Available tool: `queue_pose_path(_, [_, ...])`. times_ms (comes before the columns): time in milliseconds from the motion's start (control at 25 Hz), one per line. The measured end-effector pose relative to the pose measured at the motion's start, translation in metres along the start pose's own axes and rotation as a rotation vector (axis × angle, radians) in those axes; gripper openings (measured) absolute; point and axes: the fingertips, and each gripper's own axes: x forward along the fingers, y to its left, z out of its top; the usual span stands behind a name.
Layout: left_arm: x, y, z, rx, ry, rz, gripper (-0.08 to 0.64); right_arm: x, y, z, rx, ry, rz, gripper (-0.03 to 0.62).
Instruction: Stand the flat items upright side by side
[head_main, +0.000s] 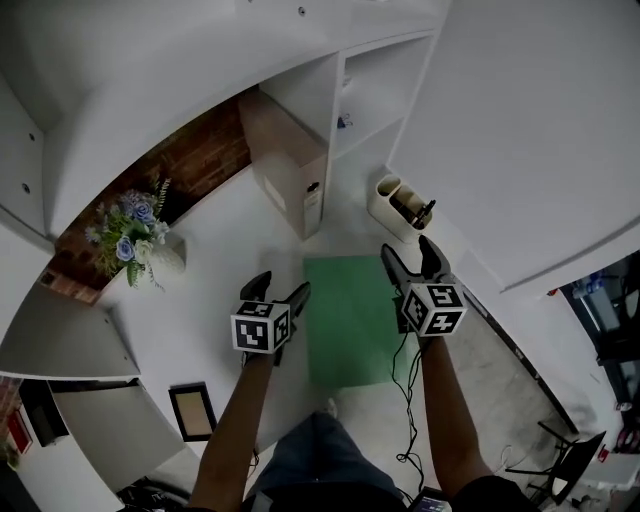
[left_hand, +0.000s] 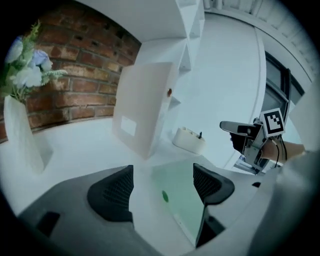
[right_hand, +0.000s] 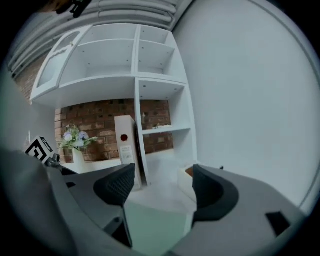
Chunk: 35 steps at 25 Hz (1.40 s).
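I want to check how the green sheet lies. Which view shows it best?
The head view: nearly the whole green sheet shows there, lying flat on the white table. The left gripper view shows it foreshortened and partly cut off; the right gripper view catches only its near part.

Thin, flat green sheet (head_main: 350, 320), smooth and matt, plastic-looking. Smooth white desk top (head_main: 230, 240) with a dull, even finish. Rough red brick wall (head_main: 205, 155) with pale mortar lines. Upright white file box (left_hand: 142, 107), matt like card. Left gripper (left_hand: 162, 172) has black, finely ribbed, matt pads (left_hand: 116, 192).
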Motion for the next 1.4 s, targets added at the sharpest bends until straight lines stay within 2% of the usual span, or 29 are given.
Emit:
queue_pose_path(280, [0.023, -0.028, -0.050, -0.041, 0.195, -0.089, 0.361, -0.038, -0.016, -0.105, 0.137, 0.250, 0.003, 0.357])
queue_pose_path(560, [0.029, -0.050, -0.084, -0.086, 0.324, -0.157, 0.362, -0.056, -0.012, -0.164, 0.192, 0.430, 0.039, 0.364])
queue_pose_path(760, [0.034, -0.060, -0.102, -0.123, 0.400, -0.195, 0.362, -0.057, -0.014, -0.183, 0.201, 0.503, 0.050, 0.365])
queue_pose_path(1000, [0.040, -0.068, -0.112, -0.156, 0.436, -0.228, 0.362, -0.055, -0.014, -0.192, 0.254, 0.530, 0.068, 0.365])
queue_pose_path(1400, [0.044, -0.066, -0.114, -0.154, 0.471, -0.214, 0.362, -0.054, -0.012, -0.198, 0.383, 0.550, 0.108, 0.365])
